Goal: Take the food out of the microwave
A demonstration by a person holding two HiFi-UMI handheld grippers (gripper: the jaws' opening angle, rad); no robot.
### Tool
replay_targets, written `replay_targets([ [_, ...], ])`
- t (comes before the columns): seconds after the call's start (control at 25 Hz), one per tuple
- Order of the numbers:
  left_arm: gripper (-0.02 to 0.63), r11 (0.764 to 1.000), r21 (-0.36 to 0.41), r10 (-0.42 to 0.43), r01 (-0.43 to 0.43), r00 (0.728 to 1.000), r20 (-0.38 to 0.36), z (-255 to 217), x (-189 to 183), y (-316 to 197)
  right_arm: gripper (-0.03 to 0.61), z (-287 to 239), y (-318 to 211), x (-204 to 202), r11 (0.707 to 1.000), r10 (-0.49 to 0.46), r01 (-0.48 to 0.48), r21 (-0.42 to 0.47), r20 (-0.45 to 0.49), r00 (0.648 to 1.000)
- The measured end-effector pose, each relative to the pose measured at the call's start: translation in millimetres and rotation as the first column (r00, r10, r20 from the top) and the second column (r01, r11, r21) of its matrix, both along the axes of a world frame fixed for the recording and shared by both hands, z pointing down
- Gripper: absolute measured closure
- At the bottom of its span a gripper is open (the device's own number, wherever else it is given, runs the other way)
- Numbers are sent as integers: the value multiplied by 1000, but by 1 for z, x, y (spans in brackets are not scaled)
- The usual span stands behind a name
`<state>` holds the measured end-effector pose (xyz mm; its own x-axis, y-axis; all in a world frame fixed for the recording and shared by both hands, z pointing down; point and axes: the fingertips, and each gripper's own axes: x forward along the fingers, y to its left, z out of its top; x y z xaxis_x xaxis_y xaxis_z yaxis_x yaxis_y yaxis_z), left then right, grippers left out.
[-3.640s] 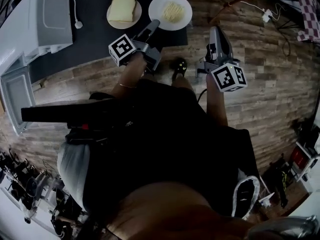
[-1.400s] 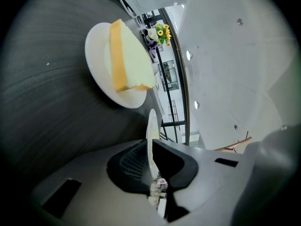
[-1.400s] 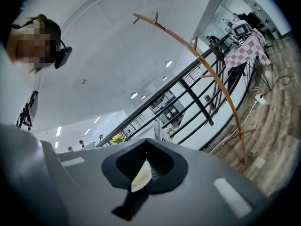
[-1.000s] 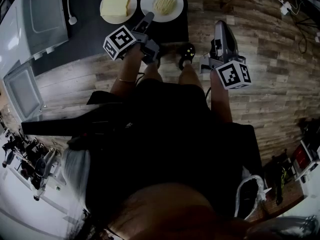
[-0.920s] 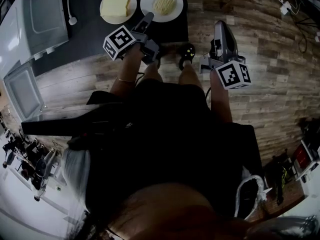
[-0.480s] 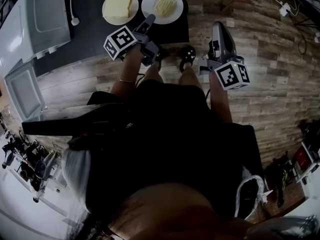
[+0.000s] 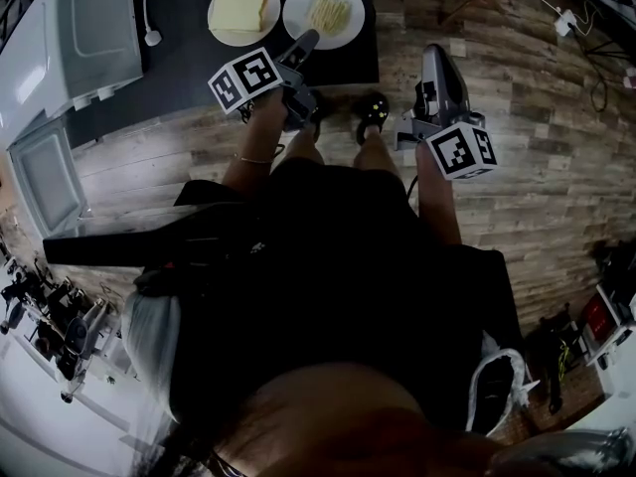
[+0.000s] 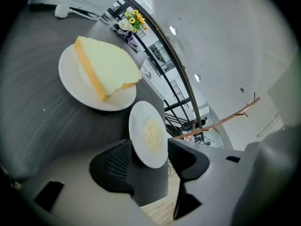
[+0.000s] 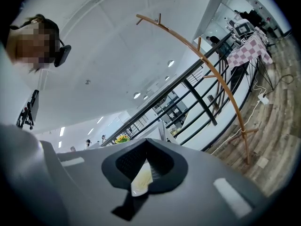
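In the head view, a grey microwave (image 7: 84, 33) is seen at about 10 o'clock with its door (image 7: 45, 182) swung open toward 9 o'clock. It is set on a dark table (image 7: 189, 63) that runs across to 12 o'clock. Two white plates are laid side by side on that table, outside the microwave. The left plate (image 7: 243, 41) is loaded with a thick slice of bread (image 7: 241, 3), and the right plate (image 7: 298, 13), just beside it, is loaded with a small heap of pale noodles (image 7: 327, 12). The left gripper (image 7: 306, 40) is held at 12 o'clock, pointed down at the near edge of the noodle plate. In the left gripper view its jaws have just been opening and are seen spread wide and released, with the near rim of that plate lying between them but not pinched; the bread plate is seen there at 10 o'clock. The right gripper (image 7: 434, 56) is held at 1 o'clock over the wooden floor (image 7: 556, 167), well apart from the table. In the right gripper view its jaws are clenched together, and a pale sliver is seen at their seam that cannot be identified.
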<state>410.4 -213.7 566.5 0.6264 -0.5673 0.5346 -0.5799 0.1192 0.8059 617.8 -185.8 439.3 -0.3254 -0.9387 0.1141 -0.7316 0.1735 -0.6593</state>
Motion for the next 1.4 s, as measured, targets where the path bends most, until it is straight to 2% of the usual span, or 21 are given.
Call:
replay_targets([
  [0.2, 372, 999, 37, 16, -17, 999, 36, -8, -3, 2, 578, -5, 0, -9, 1000, -18, 18, 2, 6, 1000],
  [0.48, 341, 998, 25, 62, -65, 993, 96, -4, -5, 10, 578, -10, 0, -17, 999, -39, 39, 15, 5, 999],
  [0.6, 336, 996, 43, 79, -84, 990, 119, -8, -6, 9, 578, -12, 0, -18, 999, -41, 41, 19, 0, 999],
  [1.08, 342, 980, 193, 45, -48, 999, 19, -58, -1, -2, 578, -29, -8, -33, 995, -76, 76, 60, -8, 997],
  [1.12, 352, 977, 209, 40, -41, 999, 7, -63, -1, -3, 578, -31, -8, -34, 995, -79, 79, 63, -11, 997],
  [1.2, 416, 970, 243, 27, -26, 1000, -1, -71, -2, -4, 578, -33, -9, -36, 994, -86, 86, 67, -15, 996],
  [1.28, 495, 960, 278, 17, -21, 1000, 18, -78, -5, -6, 578, -35, -10, -39, 993, -96, 97, 73, -17, 995],
  [1.4, 573, 945, 326, 6, -26, 998, 61, -88, -10, -7, 578, -40, -11, -46, 988, -120, 122, 91, -26, 992],
])
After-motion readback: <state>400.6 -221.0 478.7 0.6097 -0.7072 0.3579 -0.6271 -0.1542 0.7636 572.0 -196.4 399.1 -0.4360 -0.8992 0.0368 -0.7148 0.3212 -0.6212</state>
